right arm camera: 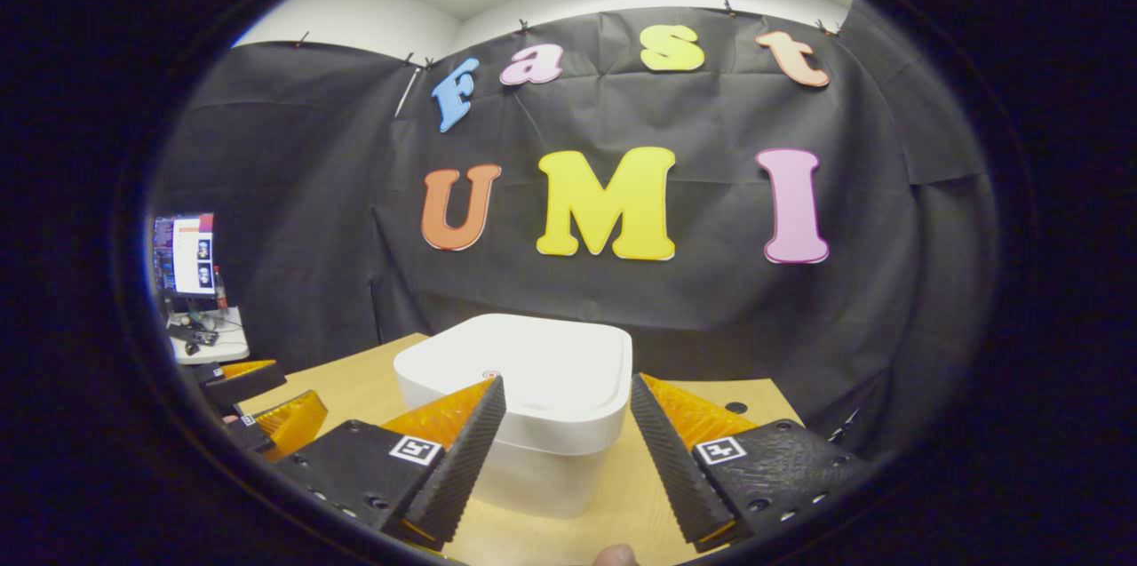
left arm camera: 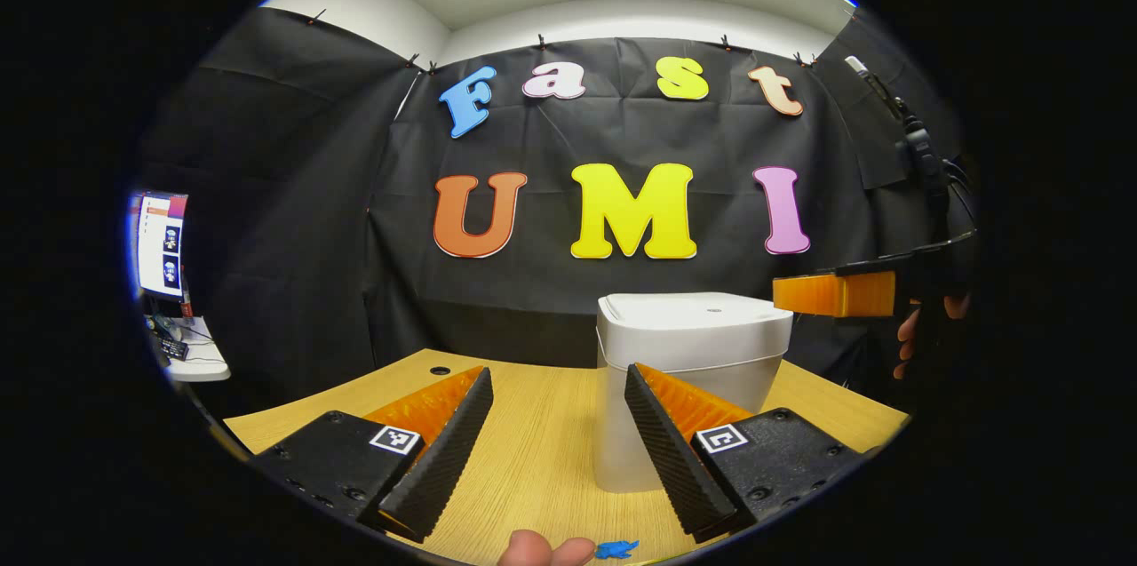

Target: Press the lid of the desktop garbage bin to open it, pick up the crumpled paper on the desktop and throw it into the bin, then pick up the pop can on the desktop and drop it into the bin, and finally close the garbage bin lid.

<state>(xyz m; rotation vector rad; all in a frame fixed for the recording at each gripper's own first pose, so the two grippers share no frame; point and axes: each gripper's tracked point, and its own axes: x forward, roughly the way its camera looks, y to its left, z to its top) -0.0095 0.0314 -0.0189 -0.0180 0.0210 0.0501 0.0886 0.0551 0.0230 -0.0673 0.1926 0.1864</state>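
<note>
The white bin point(right arm camera: 524, 406) stands on the tabletop point(left arm camera: 533, 442) with its lid point(left arm camera: 688, 313) shut, so the opening press looks not yet done. The right gripper point(right arm camera: 568, 442) hovers just above the lid, jaws wide and empty; the left gripper point(left arm camera: 560, 442) waits nearby, jaws wide. Next it should push down on the lid.

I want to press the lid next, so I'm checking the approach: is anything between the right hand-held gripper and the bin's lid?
Nothing visible. The right hand-held gripper hovers open just above the closed lid of the white bin, with only open air between them.
</note>
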